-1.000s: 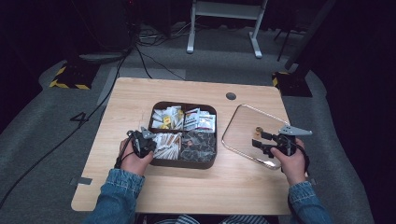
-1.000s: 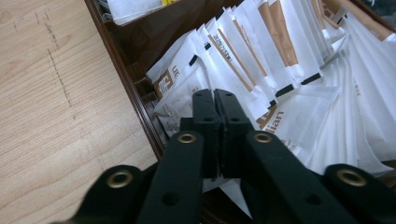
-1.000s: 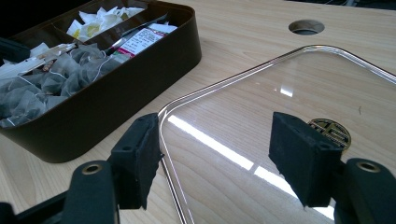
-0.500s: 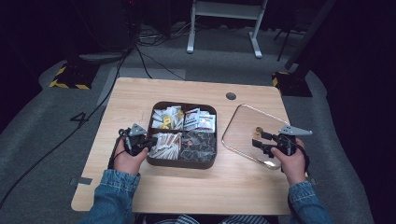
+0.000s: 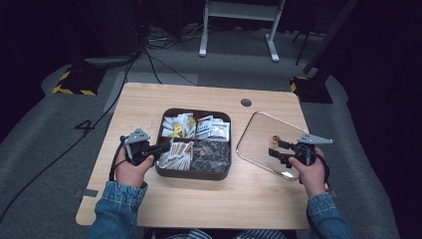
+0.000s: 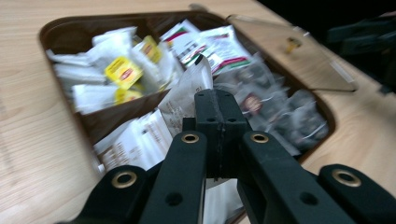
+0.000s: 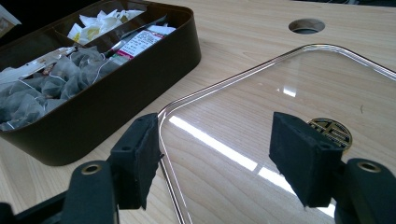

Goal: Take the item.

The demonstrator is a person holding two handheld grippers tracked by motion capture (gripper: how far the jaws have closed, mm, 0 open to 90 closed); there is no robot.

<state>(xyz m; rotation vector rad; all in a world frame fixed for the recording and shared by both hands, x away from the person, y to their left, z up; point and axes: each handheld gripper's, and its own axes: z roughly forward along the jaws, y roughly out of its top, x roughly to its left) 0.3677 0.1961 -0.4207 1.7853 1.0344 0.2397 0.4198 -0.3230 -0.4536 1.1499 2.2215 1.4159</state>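
Observation:
A dark brown divided box [image 5: 194, 174] holds tea sachets: white and yellow ones at the back, white paper sachets [image 5: 176, 152] front left, dark bags [image 5: 211, 154] front right. My left gripper [image 5: 166, 147] sits at the box's left wall. Its jaws are shut [image 6: 217, 100] on a white paper sachet [image 6: 189, 88], which stands up above the others. The clear lid [image 5: 259, 134] with a gold knob [image 5: 275, 138] lies flat to the right of the box. My right gripper [image 5: 273, 148] rests at the lid's near side. It is open [image 7: 217, 154], pads either side of the lid's rim [image 7: 289, 74].
A round cable hole [image 5: 246, 102] sits in the wooden table behind the lid. Cables and a white stand's feet [image 5: 239, 30] lie on the grey floor beyond the table. Bare tabletop [image 5: 144, 109] stretches left of and behind the box.
My left gripper has drawn back to the left and risen a little from the box's front left compartment. The right gripper and lid have stayed put.

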